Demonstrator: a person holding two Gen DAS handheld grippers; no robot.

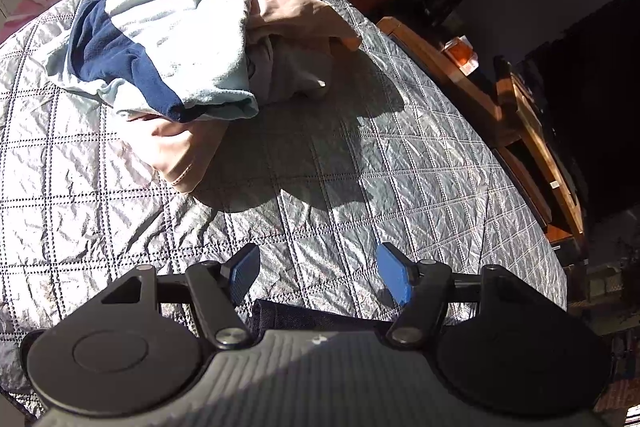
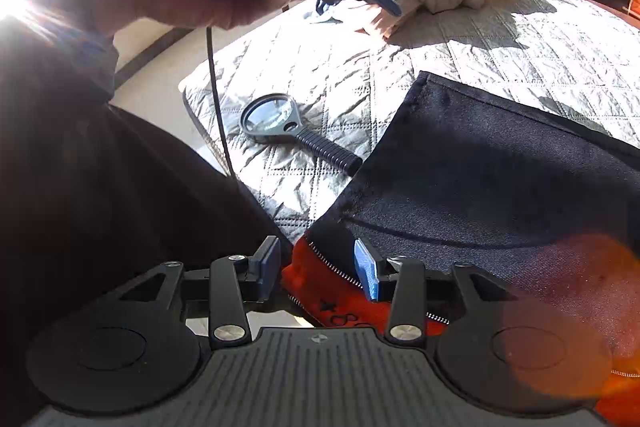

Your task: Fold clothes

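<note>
Dark garment spread on the quilted cover, orange lining by the zip directly beneath the right gripper, jaws apart, nothing pinched; left gripper, likewise open and empty, hovers nearer the unfolded heap beyond.

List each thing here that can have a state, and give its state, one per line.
Left tongs: open, empty, over the quilt.
Right tongs: open, jacket zip edge between them, not gripped.
Dark jacket: spread flat, unzipped, orange lining showing.
Clothes pile: crumpled, unfolded.
Magnifier: lying flat beside the jacket.
</note>
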